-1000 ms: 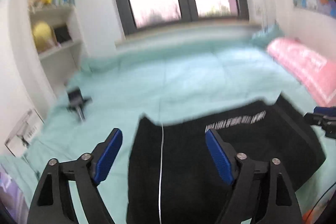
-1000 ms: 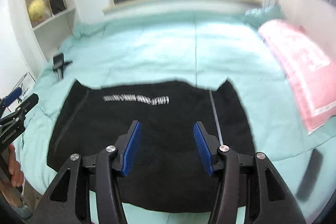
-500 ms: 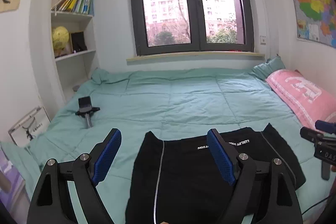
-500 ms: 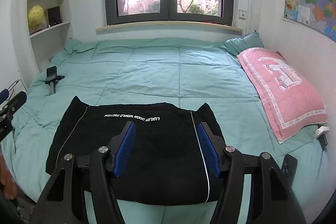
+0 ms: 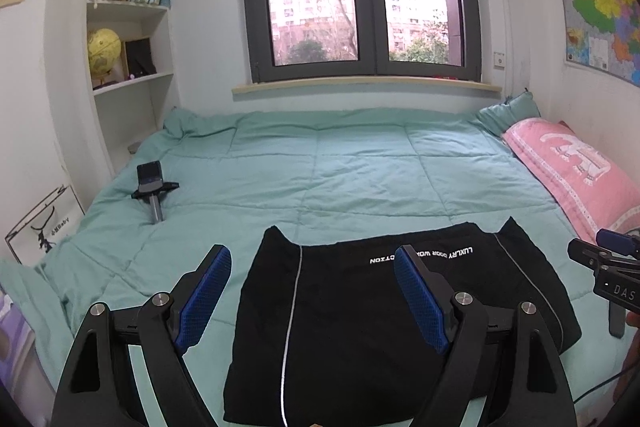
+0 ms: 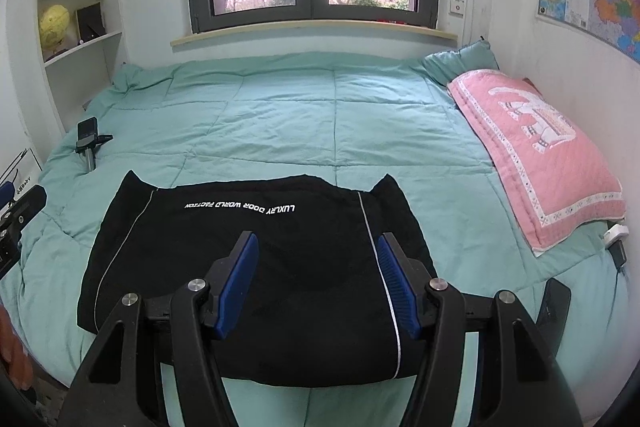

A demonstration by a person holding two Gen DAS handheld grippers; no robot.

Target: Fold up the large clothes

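Observation:
A black garment (image 5: 360, 331) with white piping and white lettering lies folded flat on the near edge of the teal bed; it also shows in the right wrist view (image 6: 256, 267). My left gripper (image 5: 308, 299) is open and empty, held above the garment's left part. My right gripper (image 6: 316, 279) is open and empty, held above the garment's right part. The right gripper's tip also shows in the left wrist view (image 5: 608, 263) at the right edge.
A teal quilt (image 5: 340, 171) covers the bed. A pink pillow (image 6: 536, 147) lies along the right wall. A phone on a small stand (image 5: 152, 187) rests at the left. Shelves with books and a globe (image 5: 104, 51) stand at the left.
Both grippers have pulled back and risen, so the views tilted up from the bed to the window. The garment lies in the same place. Both grippers stay open.

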